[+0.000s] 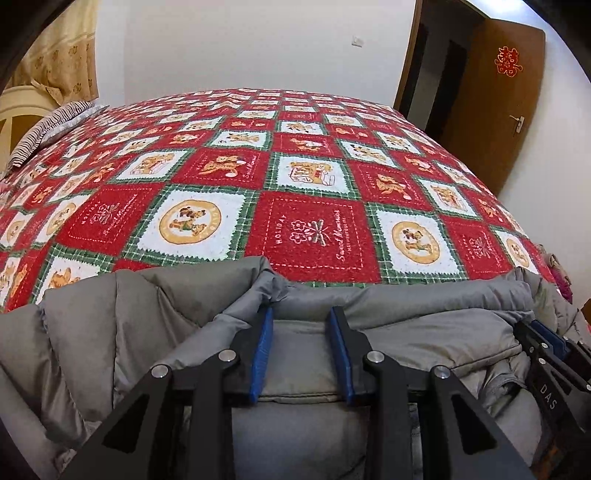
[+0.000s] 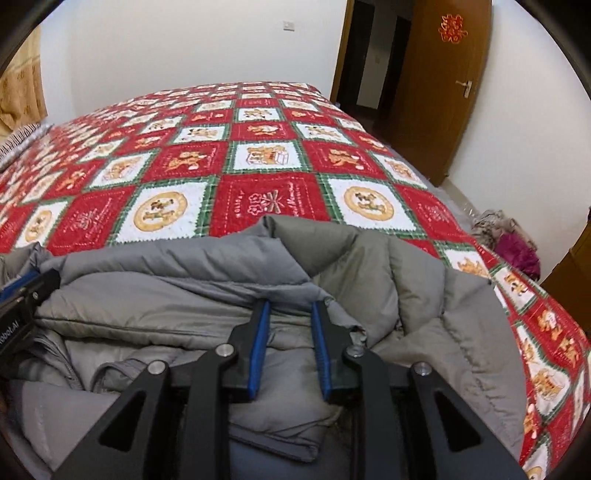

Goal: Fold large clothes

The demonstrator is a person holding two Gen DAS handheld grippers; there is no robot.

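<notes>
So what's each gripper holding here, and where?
Left gripper and right gripper each pinch a raised fold of the grey padded jacket along its far edge.

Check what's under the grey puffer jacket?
The grey puffer jacket lies on the red teddy-bear bedspread, which runs out from under its far edge. Anything else beneath the jacket is covered.

You face a wide bed (image 1: 295, 177) spread with a red, white and green patchwork quilt of teddy-bear squares. A striped pillow (image 1: 48, 127) lies at its far left, beneath a tan patterned curtain (image 1: 62, 66). Behind the bed stands a plain white wall (image 1: 240, 40) with a small switch plate (image 1: 357, 40). To your right a brown wooden door (image 2: 443, 92) with a red paper ornament (image 2: 452, 27) hangs open.
</notes>
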